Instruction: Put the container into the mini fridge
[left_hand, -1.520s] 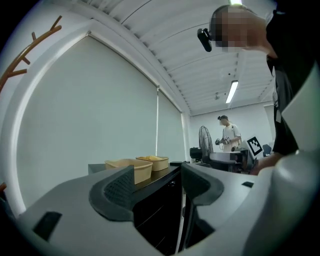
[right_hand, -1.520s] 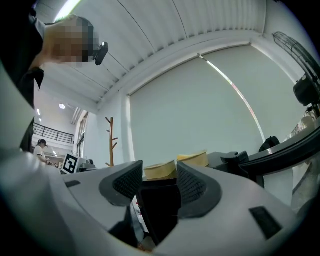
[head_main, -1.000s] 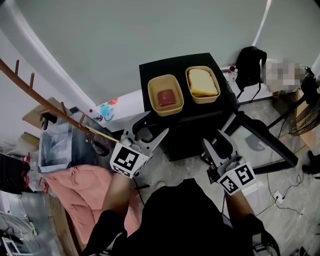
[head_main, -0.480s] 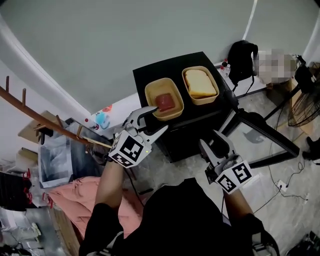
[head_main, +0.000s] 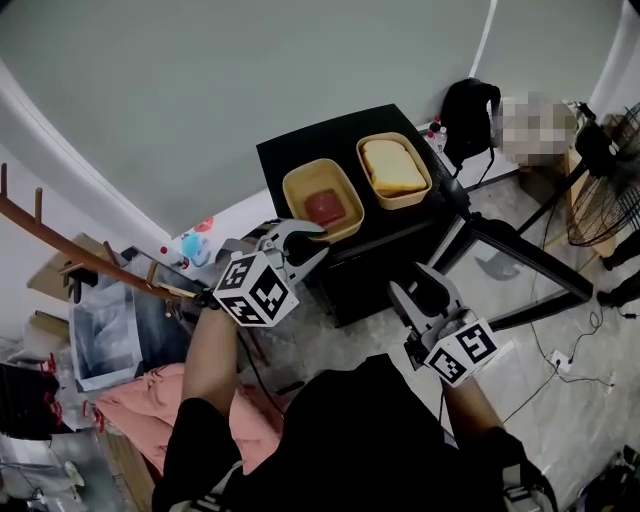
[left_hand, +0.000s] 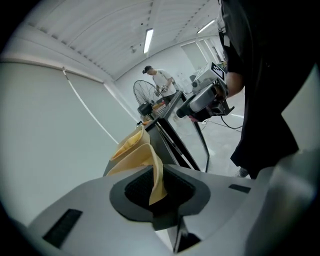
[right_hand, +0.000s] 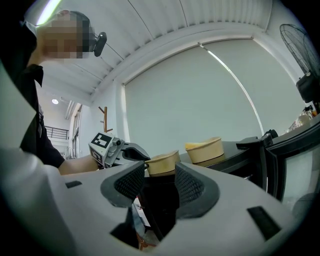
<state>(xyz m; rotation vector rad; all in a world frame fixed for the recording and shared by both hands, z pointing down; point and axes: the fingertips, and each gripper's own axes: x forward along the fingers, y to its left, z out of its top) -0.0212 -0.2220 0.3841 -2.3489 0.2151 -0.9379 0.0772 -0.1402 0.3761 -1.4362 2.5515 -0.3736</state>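
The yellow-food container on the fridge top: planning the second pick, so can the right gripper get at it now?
Probably yes: the right gripper is open and empty, and nothing stands between it and the yellow-food container.

Mustard-tan rectangular plastic container (head_main: 318, 200), red block inside; second mustard-tan plastic container (head_main: 394, 170), pale yellow filling. Matte black mini fridge (head_main: 280, 158). Grey left gripper (head_main: 312, 240) and grey right gripper (head_main: 418, 285), each with a black-and-white square-marker cube (head_main: 255, 290). Pink crumpled cloth (head_main: 125, 415); brown wooden rack (head_main: 70, 253); black backpack (head_main: 468, 110); pale grey-green wall (head_main: 200, 90); light grey concrete floor (head_main: 345, 345); black shirt (head_main: 370, 430) on the person.
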